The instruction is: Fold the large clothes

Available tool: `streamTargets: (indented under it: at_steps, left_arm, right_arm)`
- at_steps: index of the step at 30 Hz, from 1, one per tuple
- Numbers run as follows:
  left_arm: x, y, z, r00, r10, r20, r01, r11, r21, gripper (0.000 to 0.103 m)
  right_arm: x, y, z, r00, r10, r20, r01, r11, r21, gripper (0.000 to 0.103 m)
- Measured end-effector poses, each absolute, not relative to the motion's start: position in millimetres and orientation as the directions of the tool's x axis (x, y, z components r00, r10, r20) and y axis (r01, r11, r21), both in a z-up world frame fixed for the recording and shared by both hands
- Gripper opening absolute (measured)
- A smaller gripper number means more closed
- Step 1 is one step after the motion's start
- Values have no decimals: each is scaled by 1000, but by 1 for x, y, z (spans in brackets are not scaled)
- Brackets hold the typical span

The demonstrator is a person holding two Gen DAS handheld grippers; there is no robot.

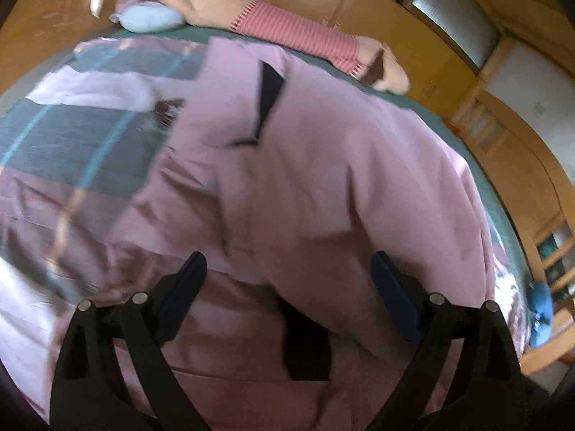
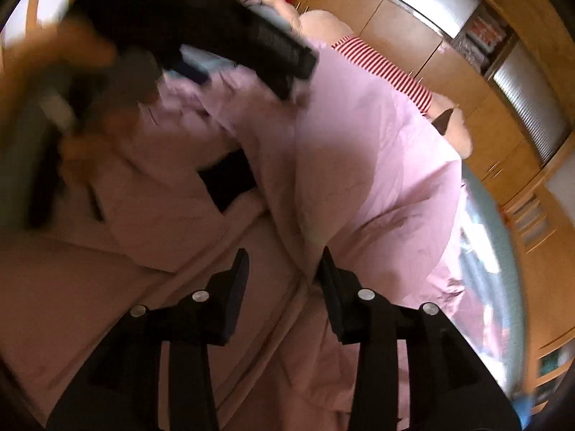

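Note:
A large pink garment (image 1: 309, 165) with black trim patches lies spread and partly folded on the bed. In the left wrist view my left gripper (image 1: 287, 269) hovers just over its near part, jaws wide apart, nothing between them. In the right wrist view the same pink garment (image 2: 359, 151) bulges up in a raised fold. My right gripper (image 2: 284, 262) is over the cloth at the foot of that fold, jaws partly apart, and holds nothing. The left gripper's black body (image 2: 251, 43) shows blurred at upper left of the right wrist view.
The bed has a grey, teal and pink checked cover (image 1: 82, 136). A big plush toy in a red striped shirt (image 1: 294, 28) and a pale blue cushion (image 1: 151, 18) lie along the far edge. Wooden wardrobes (image 1: 503, 115) stand beyond the bed.

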State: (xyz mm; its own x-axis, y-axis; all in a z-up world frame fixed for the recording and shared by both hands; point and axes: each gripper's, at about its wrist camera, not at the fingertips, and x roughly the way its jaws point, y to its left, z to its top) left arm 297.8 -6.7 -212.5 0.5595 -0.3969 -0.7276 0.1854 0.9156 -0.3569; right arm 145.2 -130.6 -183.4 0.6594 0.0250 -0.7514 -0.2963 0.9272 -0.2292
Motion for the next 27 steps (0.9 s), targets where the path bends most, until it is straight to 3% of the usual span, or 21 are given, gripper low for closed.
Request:
streamTargets:
  at_steps: [3, 7, 9, 13, 15, 20, 23, 27]
  left_arm:
    - [303, -7, -226, 518, -389, -762, 155, 919, -364, 94]
    - [310, 8, -234, 499, -378, -780, 71, 915, -398, 94]
    - [312, 13, -233, 499, -381, -778, 59, 911, -408, 94]
    - [307, 11, -222, 542, -333, -772, 68, 933, -354, 94]
    - [303, 6, -214, 583, -296, -757, 89, 949, -302, 94]
    - [293, -12, -206, 611, -320, -725, 185, 947, -262, 94]
    - [292, -29, -220, 531, -349, -773, 249, 935, -251, 94]
    - [303, -34, -250, 454, -282, -845, 222, 954, -199, 97]
  right_arm:
    - [146, -156, -120, 738, 185, -648, -268, 963, -29, 35]
    - [173, -188, -84, 835, 76, -544, -99, 995, -13, 35]
    - [205, -211, -104, 787, 20, -616, -15, 1000, 13, 35]
    - [234, -225, -173, 634, 66, -771, 10, 996, 93, 35]
    - [230, -213, -212, 560, 44, -828, -15, 999, 43, 35]
    - [208, -202, -239, 592, 10, -806, 8, 1000, 18, 36]
    - [201, -206, -237, 590, 25, -807, 14, 999, 41, 36]
    - [192, -206, -227, 591, 26, -806, -8, 1000, 26, 35]
